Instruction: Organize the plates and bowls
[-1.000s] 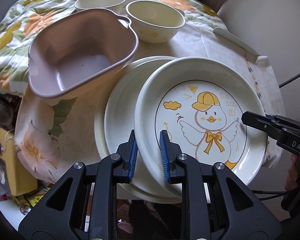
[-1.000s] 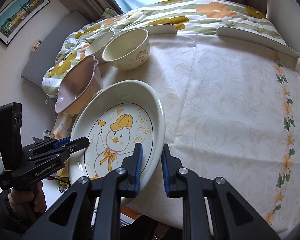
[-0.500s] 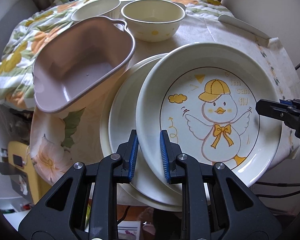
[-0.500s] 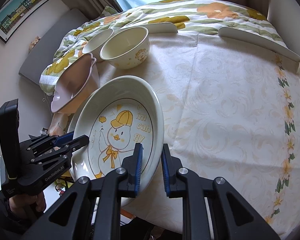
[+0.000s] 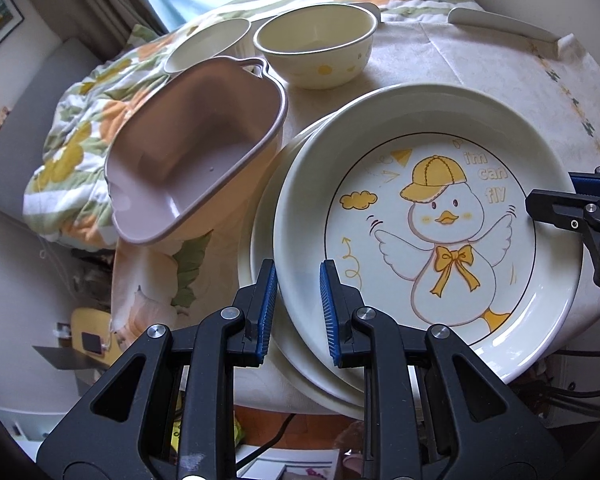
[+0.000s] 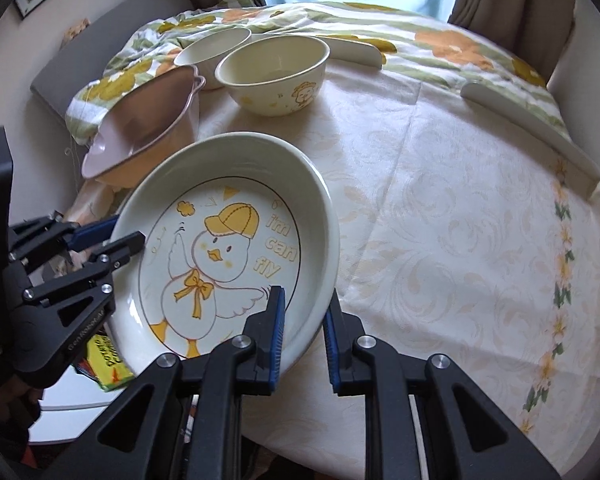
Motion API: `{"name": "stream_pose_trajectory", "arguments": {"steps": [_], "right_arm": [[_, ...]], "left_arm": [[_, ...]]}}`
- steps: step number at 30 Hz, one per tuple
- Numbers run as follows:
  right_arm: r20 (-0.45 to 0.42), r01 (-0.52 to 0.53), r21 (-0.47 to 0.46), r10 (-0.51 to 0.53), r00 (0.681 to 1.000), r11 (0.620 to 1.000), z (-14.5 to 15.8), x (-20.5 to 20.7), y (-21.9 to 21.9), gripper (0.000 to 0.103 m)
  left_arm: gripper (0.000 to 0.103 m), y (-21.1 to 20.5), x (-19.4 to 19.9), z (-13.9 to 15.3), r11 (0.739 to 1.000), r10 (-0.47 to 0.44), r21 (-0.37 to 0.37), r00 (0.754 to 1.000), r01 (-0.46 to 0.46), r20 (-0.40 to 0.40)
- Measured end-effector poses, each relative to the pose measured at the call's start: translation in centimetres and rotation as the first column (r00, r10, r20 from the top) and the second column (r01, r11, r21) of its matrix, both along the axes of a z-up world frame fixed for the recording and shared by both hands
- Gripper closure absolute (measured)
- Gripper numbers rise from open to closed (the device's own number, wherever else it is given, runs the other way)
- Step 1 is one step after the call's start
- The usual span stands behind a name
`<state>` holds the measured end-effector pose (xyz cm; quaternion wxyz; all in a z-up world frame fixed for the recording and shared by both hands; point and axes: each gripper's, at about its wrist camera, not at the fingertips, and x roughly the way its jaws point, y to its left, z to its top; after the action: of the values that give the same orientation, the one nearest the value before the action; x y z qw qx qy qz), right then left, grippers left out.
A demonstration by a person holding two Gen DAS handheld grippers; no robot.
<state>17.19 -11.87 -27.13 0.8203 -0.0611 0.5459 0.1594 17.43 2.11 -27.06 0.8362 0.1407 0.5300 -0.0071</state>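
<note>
Two round cream bowls (image 5: 315, 44), one pink squarish dish (image 5: 196, 152), duck-print cream plate (image 5: 428, 232) over plain plates (image 5: 268, 216) (left view only). Left gripper (image 5: 296, 308), right gripper (image 6: 303, 334) each clamp duck plate rim.

The left wrist view looks forward and down along the left tool (image 5: 296, 312) from the near left edge of the surface (image 5: 480, 56), close to the duck plate (image 5: 428, 232). The right wrist view looks along the right tool (image 6: 304, 334) from the plate's opposite rim, facing across the surface toward the window. Both views share the duck plate, the pink dish (image 5: 196, 160), two cream bowls, and each other's tool.
</note>
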Motion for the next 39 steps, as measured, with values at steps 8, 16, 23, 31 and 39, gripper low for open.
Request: {"name": "stream_pose_trajectory", "arguments": {"steps": [8,16,23,31,39], "right_arm": [[0.018,-0.014,-0.063,0.015,1.000,0.998,-0.3,-0.1,0.6,0.086],[0.019,-0.013,-0.080,0.014,1.000,0.997,-0.3,-0.3,1.0,0.086],[0.021,-0.012,-0.085,0.014,1.000,0.996,-0.3,-0.3,1.1,0.086],[0.012,-0.006,-0.059,0.007,1.000,0.998,-0.2,-0.2,0.8,0.086],[0.001,0.036,0.035,-0.036,0.999,0.999,0.2,-0.3,-1.1,0.085]], "left_arm": [[0.085,-0.9,-0.3,-0.2,0.995,-0.021,0.101,1.000,0.019,0.016],[0.085,-1.0,-0.3,-0.1,0.992,-0.019,0.129,1.000,0.017,0.012],[0.085,-0.9,-0.3,-0.1,0.989,-0.007,0.146,1.000,0.005,0.013],[0.081,-0.8,-0.1,0.1,0.993,0.022,0.120,1.000,-0.022,0.004],[0.032,-1.5,-0.3,0.2,0.997,0.013,0.078,1.000,-0.013,0.002]]}}
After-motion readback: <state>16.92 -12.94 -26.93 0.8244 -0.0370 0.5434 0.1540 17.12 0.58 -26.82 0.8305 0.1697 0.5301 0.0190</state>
